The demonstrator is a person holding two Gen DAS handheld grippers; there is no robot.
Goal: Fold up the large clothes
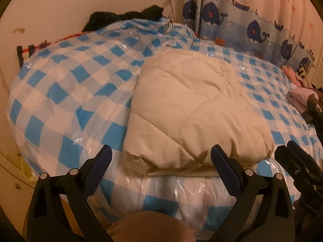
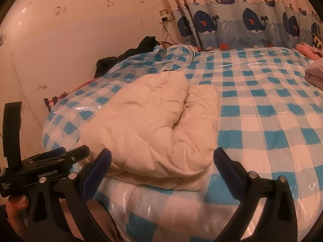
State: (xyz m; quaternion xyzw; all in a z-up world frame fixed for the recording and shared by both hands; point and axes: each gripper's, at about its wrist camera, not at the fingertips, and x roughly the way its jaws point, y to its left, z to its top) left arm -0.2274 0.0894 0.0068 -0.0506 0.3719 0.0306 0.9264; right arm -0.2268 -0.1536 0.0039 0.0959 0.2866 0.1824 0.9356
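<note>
A cream quilted garment (image 1: 193, 109) lies folded into a thick bundle on the bed, near its front edge. It also shows in the right wrist view (image 2: 153, 125), left of centre. My left gripper (image 1: 161, 157) is open and empty, its jaws wide apart just in front of the bundle's front edge. My right gripper (image 2: 162, 161) is open and empty, also just in front of the bundle. The right gripper's body shows at the right edge of the left wrist view (image 1: 298, 161). The left gripper's body shows at the lower left of the right wrist view (image 2: 40, 167).
The bed wears a blue and white checked plastic cover (image 2: 262, 111). Dark clothes (image 2: 129, 54) lie at the back by the wall. Pink clothes (image 1: 300, 94) sit at the right edge. A whale-print curtain (image 2: 242, 24) hangs behind. A cable (image 2: 167, 38) runs from a wall socket.
</note>
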